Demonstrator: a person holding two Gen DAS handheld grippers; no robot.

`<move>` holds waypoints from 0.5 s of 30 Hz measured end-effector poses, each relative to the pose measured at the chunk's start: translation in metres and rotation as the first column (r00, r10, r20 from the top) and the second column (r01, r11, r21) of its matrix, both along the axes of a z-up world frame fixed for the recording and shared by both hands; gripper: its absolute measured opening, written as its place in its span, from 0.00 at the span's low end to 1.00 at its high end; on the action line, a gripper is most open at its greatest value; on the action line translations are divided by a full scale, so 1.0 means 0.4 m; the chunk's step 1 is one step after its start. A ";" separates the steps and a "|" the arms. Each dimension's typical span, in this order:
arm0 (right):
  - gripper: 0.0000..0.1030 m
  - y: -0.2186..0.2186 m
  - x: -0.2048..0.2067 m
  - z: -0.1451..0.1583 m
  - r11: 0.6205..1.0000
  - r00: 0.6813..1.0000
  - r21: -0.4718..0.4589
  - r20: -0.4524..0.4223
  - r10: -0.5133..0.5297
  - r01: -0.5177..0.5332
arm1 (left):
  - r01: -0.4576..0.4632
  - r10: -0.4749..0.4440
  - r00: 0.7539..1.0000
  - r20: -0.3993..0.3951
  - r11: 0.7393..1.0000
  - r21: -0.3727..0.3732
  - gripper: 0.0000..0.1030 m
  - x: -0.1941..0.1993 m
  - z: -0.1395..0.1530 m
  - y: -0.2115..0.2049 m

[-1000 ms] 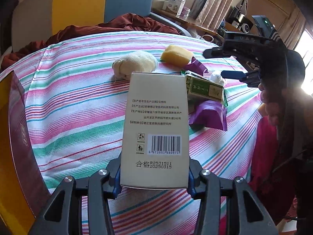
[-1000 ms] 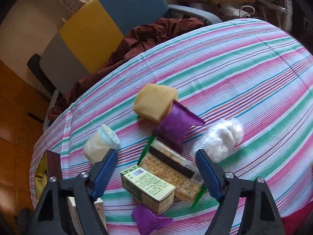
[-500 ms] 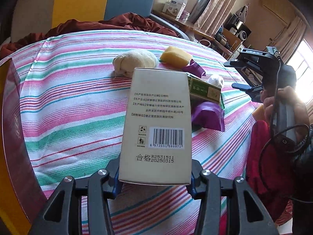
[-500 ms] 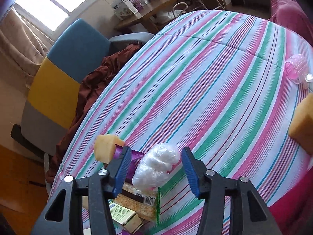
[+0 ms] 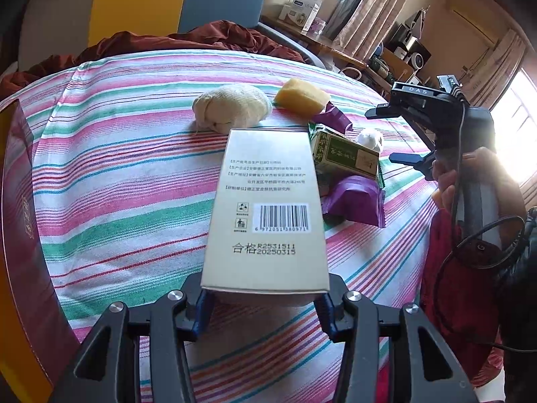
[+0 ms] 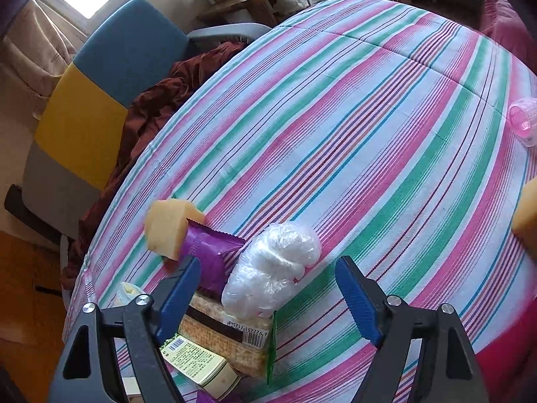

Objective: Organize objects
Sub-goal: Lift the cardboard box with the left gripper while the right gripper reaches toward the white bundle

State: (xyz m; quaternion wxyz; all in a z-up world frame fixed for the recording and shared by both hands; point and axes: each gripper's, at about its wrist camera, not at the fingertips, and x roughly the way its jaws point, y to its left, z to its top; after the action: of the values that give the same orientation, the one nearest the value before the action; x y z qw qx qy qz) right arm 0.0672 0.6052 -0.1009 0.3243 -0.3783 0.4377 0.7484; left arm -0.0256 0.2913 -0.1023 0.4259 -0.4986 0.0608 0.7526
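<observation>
My left gripper (image 5: 265, 302) is shut on a pale carton (image 5: 268, 208) with a barcode, held above the striped tablecloth (image 5: 117, 184). Beyond it lie a cream cloth bundle (image 5: 231, 110), a yellow sponge (image 5: 302, 100), a green box (image 5: 345, 156) and purple wrappers (image 5: 355, 199). My right gripper (image 6: 268, 282) hovers over a clear plastic bag of white stuff (image 6: 275, 268). Its jaws are opening, and the bag lies between the blue pads (image 6: 355, 302) untouched. Beside the bag are the sponge (image 6: 167, 231), a purple wrapper (image 6: 211, 252), a cracker packet (image 6: 221, 325) and the green box (image 6: 198, 364).
A maroon and gold box (image 5: 16, 218) stands at the table's left edge. A pink plastic cup (image 6: 523, 121) and a second yellow sponge (image 6: 527, 215) sit at the far right. A blue and yellow chair (image 6: 100, 77) with dark red cloth (image 6: 151, 100) stands behind the table.
The right gripper has swung from above the green box and cracker packet to over the plastic bag, and its jaws have widened. The left gripper keeps the carton still.
</observation>
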 end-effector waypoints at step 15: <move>0.81 0.001 -0.016 -0.011 0.999 0.999 -0.021 0.012 0.042 -0.042 | 0.019 -0.020 0.997 0.070 1.000 0.020 0.61 0.004 0.054 -0.002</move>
State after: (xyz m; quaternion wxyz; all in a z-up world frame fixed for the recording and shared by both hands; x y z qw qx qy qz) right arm 0.0606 0.6057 -0.1052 0.3072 -0.3954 0.4353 0.7482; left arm -0.0241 0.2906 -0.0807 0.4398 -0.5201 0.0433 0.7309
